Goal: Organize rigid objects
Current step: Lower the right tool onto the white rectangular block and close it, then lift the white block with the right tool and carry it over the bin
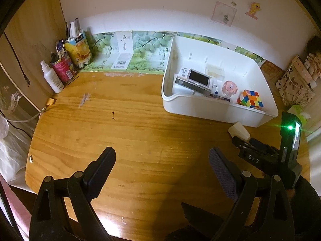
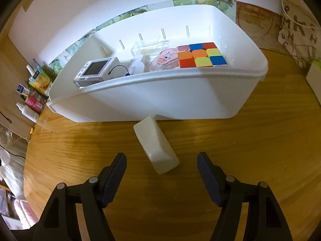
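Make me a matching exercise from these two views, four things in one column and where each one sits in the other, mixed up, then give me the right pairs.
Things:
1. puzzle cube
2. white block
3. spray bottle
4. screen device

Places:
A. on the table, just outside the white bin's front wall, ahead of the right gripper
B. inside the bin, at its left end in the right wrist view
C. standing by the cans in the table's far left corner, in the left wrist view
D. inside the bin, at its right end in the right wrist view

Pairs: 1-D, 2-A, 3-C, 4-B
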Demonstrator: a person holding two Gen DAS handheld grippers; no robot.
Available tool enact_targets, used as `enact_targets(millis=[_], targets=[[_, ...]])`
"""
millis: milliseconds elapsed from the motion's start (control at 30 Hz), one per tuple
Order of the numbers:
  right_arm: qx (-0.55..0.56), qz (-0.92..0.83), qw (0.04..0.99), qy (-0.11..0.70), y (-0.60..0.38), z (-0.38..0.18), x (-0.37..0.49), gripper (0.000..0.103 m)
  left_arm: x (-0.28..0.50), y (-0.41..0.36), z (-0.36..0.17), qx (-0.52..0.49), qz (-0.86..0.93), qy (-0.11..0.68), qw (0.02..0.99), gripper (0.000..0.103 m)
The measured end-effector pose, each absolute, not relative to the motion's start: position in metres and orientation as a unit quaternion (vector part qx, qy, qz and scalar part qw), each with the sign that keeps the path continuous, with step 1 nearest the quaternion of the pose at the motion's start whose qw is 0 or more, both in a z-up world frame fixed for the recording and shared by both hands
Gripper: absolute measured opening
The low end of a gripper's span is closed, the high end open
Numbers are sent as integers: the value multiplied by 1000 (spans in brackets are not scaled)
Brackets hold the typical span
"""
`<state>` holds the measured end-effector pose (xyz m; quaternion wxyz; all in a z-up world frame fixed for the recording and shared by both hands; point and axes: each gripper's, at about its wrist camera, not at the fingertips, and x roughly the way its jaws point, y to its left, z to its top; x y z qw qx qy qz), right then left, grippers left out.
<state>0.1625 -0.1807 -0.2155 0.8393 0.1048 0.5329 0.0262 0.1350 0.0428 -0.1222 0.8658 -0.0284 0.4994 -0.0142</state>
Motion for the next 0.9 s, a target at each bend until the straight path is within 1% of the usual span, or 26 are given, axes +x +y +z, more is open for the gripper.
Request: enact_targets(millis=[67,133,233,300,333,367,400,467,633,900], targets=[[98,30,839,534,-179,-217,165,70,136,43,-124,-32,-11,503,863,95],[87,35,840,534,-176,-218,168,66,136,45,-126,-36,-7,507,861,95],[77,41,839,538,-173,-220,172,58,137,47,-130,-41,1,514,857,95],[72,46,837,540,-171,-222,174,49,136,49,-132,-46,6,518,854,95],[68,48,837,541,-169,-222,174,47,136,50,-132,-47,7,519,853,95],[63,49,836,542,-168,-223,175,44,136,50,-133,-48,9,520,853,95],[59,50,836,543,-166,-222,175,38,136,51,-133,-49,10,521,852,95],[51,55,835,545,-164,-222,176,31,136,51,-134,-52,11,523,851,95],[23,60,837,544,-158,-219,175,29,135,52,-135,-54,8,525,849,95],[10,82,840,536,-147,-202,168,25,139,53,-132,-57,-18,520,852,95]])
